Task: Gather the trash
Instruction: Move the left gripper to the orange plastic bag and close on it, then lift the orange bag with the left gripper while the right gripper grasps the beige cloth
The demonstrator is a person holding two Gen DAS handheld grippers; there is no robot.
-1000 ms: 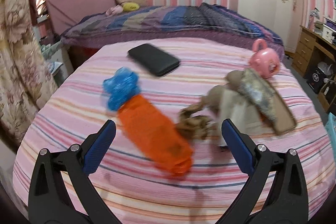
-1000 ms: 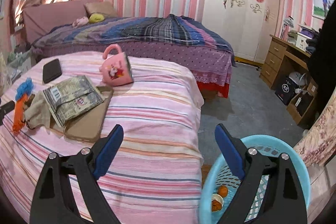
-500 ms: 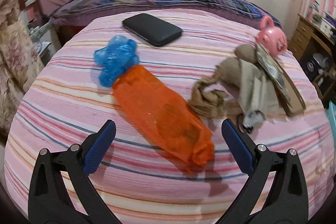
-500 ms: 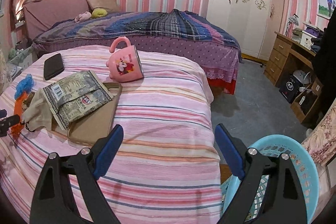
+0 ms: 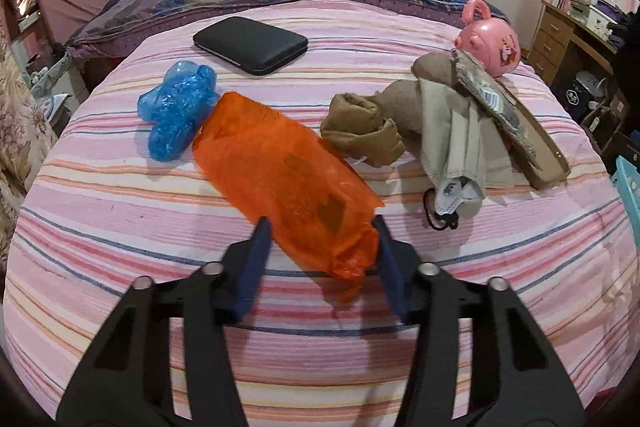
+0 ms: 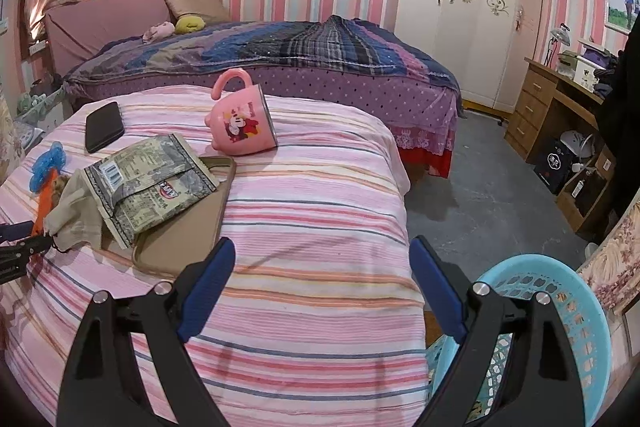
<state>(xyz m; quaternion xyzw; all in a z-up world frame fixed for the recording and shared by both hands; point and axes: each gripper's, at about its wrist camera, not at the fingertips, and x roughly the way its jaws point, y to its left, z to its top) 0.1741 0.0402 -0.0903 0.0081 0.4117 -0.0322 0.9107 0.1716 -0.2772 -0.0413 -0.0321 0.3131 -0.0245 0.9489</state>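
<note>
An orange plastic bag (image 5: 280, 167) lies on the pink striped bed cover (image 5: 120, 227), with a blue plastic bag (image 5: 176, 111) at its far end. My left gripper (image 5: 320, 247) is partly closed, its fingers on either side of the orange bag's near end; the right pad touches the bag, the left pad stands just clear. A silver snack wrapper (image 6: 148, 183) lies on beige cloth (image 6: 76, 215) and a tan tray (image 6: 188, 227). My right gripper (image 6: 320, 291) is open and empty above the cover, next to the light blue basket (image 6: 576, 327) on the floor.
A black case (image 5: 252, 43) lies at the far side of the cover. A pink mug (image 6: 244, 123) lies on its side near the tray. A brown sock (image 5: 360, 131) and a face mask (image 5: 452, 195) lie beside the cloth. A second bed and a desk stand beyond.
My left gripper has moved down and forward to the orange bag and its fingers have closed in around the bag's near end. My right gripper has shifted a little left, still open.
</note>
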